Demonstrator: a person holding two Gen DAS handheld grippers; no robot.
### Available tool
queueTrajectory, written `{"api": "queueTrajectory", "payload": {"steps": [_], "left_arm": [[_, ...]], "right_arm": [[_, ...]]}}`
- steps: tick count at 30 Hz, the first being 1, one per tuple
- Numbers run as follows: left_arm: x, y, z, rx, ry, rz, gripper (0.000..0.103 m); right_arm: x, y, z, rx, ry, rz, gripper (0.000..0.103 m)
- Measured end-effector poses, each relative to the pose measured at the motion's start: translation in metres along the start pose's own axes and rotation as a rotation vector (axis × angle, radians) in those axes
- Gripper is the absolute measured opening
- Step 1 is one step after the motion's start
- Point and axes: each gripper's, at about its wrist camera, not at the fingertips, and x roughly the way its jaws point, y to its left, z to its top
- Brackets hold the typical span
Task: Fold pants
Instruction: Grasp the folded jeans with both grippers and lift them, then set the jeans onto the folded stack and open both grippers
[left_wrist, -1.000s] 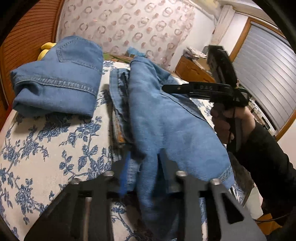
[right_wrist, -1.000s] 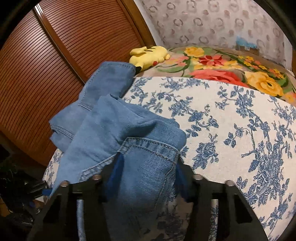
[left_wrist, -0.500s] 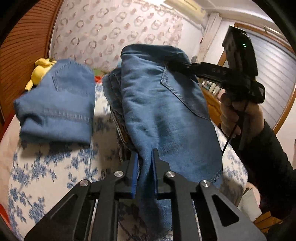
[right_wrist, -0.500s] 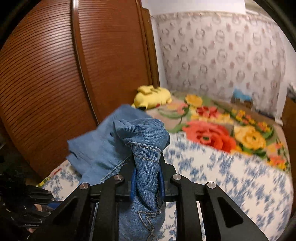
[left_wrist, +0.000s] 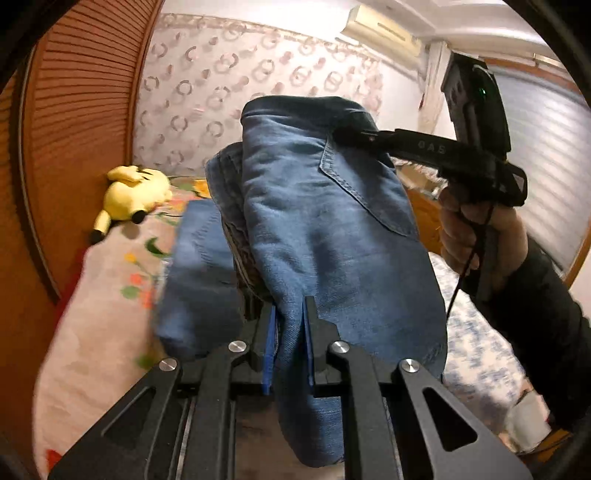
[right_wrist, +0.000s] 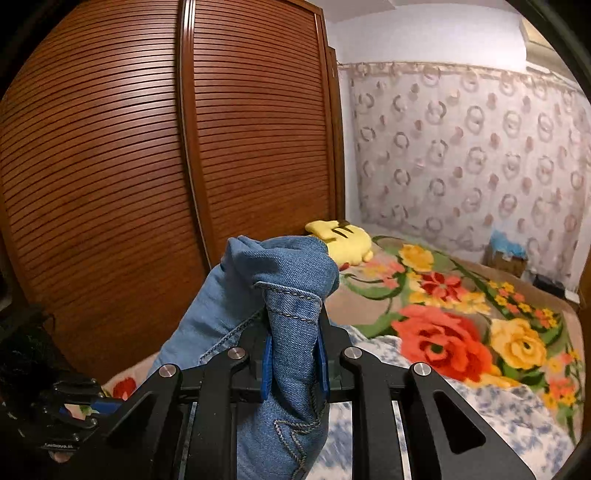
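A pair of blue jeans (left_wrist: 332, 240) hangs in the air above the bed, stretched between both grippers with a back pocket facing me. My left gripper (left_wrist: 290, 306) is shut on a fold of denim near its lower edge. In the left wrist view my right gripper (left_wrist: 343, 134), held by a hand (left_wrist: 472, 229) in a dark sleeve, grips the far upper end. The right wrist view shows that gripper (right_wrist: 293, 317) shut on a bunched, seamed part of the jeans (right_wrist: 280, 269).
A second, folded pair of jeans (left_wrist: 199, 280) lies on the bed (left_wrist: 92, 314) below and to the left. A yellow plush toy (left_wrist: 129, 192) lies by the slatted wooden wardrobe (right_wrist: 147, 166). A floral blanket (right_wrist: 443, 332) covers the far bed.
Both grippers closed on the denim and rose, lifting the jeans off the bed. The views now look higher, toward the wall and wardrobe.
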Motion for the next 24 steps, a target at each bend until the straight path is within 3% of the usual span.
{"api": "queueTrajectory", "payload": {"steps": [7,13,15,16,20,24], "left_arm": [[0.034,0.035,0.015,0.015,0.041,0.085,0.014],[0.075,0.062,0.016,-0.023,0.1,0.108,0.014],[0.075,0.062,0.017,-0.024,0.096,0.107,0.015],[0.075,0.061,0.019,-0.017,0.098,0.113,0.015],[0.078,0.062,0.021,-0.012,0.105,0.126,0.015],[0.076,0.061,0.021,-0.016,0.105,0.136,0.016]], "right_arm": [[0.074,-0.027,-0.012,0.046,0.018,-0.01,0.019],[0.146,-0.054,-0.038,0.082,0.187,-0.115,0.027],[0.146,-0.06,-0.043,0.073,0.191,-0.138,0.043],[0.146,-0.061,-0.042,0.067,0.192,-0.148,0.046],[0.133,-0.048,-0.032,0.027,0.136,-0.196,0.047],[0.126,-0.038,-0.031,0.013,0.113,-0.16,0.047]]}}
